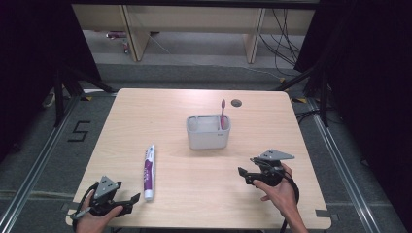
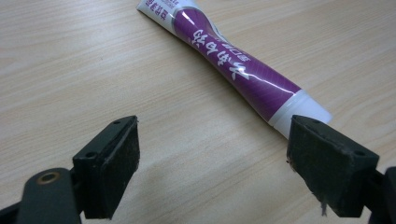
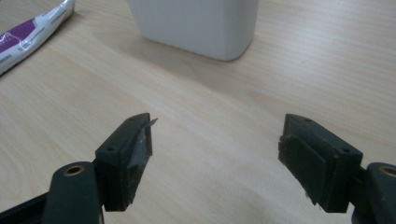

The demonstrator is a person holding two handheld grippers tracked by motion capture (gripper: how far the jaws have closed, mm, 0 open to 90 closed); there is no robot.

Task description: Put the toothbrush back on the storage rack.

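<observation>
Toothpaste tube (image 1: 148, 173) lies flat on desk (image 1: 194, 194), cap end twd us, just beside our left claw (image 1: 130, 200), which is wide open w/ nothing btwn jaws. Grey holder (image 1: 208, 132) sits mid-desk w/ a toothbrush (image 1: 223, 112) upright inside. Right claw (image 1: 246, 167): wide open, empty, well apart from holder.

On the pale wooden table (image 1: 194, 194), a grey holder (image 1: 208, 132) sat just past centre toward twelve o'clock, a pink toothbrush (image 1: 223, 112) standing upright in its three-o'clock end. A purple-and-white tube (image 1: 148, 172) lay flat at about eight o'clock from the holder, cap end toward six. The left gripper (image 1: 130, 200) waited at the seven o'clock corner, jaw tips just beside the cap, and the right gripper (image 1: 248, 168) sat at four o'clock, jaws spread and empty.
</observation>
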